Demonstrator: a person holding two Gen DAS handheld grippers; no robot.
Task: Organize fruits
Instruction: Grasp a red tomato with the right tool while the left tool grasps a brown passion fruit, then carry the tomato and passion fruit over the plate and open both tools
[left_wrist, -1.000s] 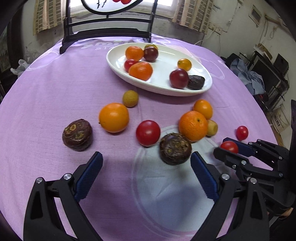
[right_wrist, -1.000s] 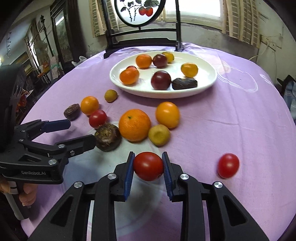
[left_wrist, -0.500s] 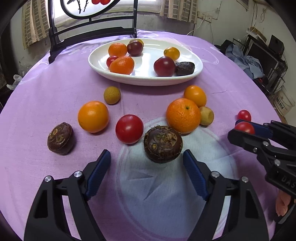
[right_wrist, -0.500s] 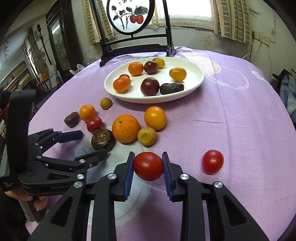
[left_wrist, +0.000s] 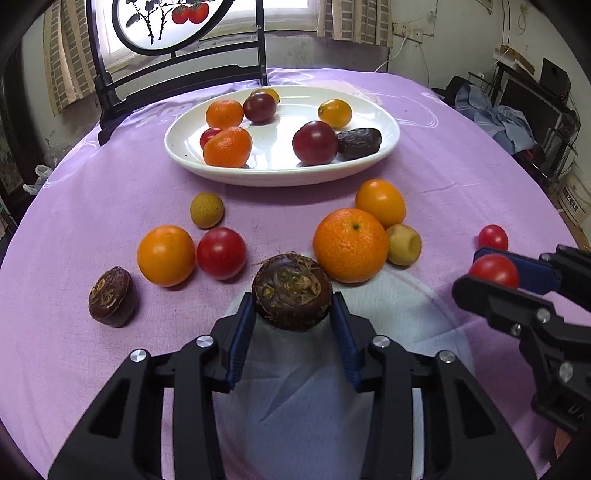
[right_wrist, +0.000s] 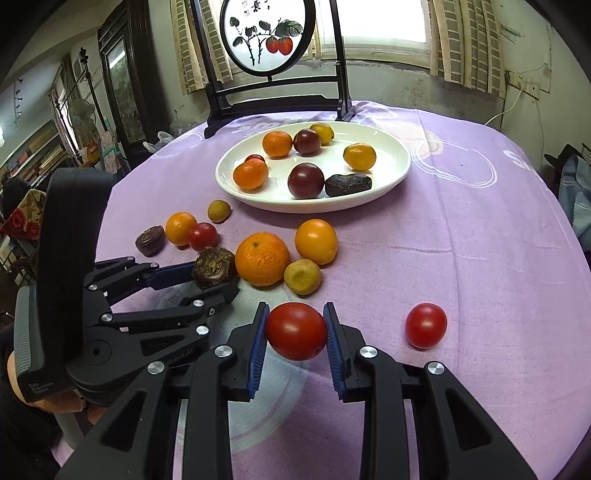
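Your left hand-held gripper (left_wrist: 293, 325) is closing its jaws around a rough, dark brown water chestnut (left_wrist: 291, 291) at the centre of the left wrist frame, the blue pads right at its flanks. A pebbled large orange (left_wrist: 350, 244) sits just beside it to the upper right, and a glossy red tomato (left_wrist: 221, 252) to the upper left, so room on both sides is tight. Your right hand-held gripper (right_wrist: 295, 332) grips a smooth red tomato (right_wrist: 296, 331) between ribbed blue pads, at lower centre of the right wrist frame. A second loose tomato (right_wrist: 425, 325) lies well apart to its right, with bare purple cloth beyond it up to the curved edge of the surface (right_wrist: 480, 236). The oval white plate (left_wrist: 384, 122), glazed and shallow, sits in the upper middle, bearing several round fruits and a wrinkled dark date (left_wrist: 359, 143), with open white space at its centre.
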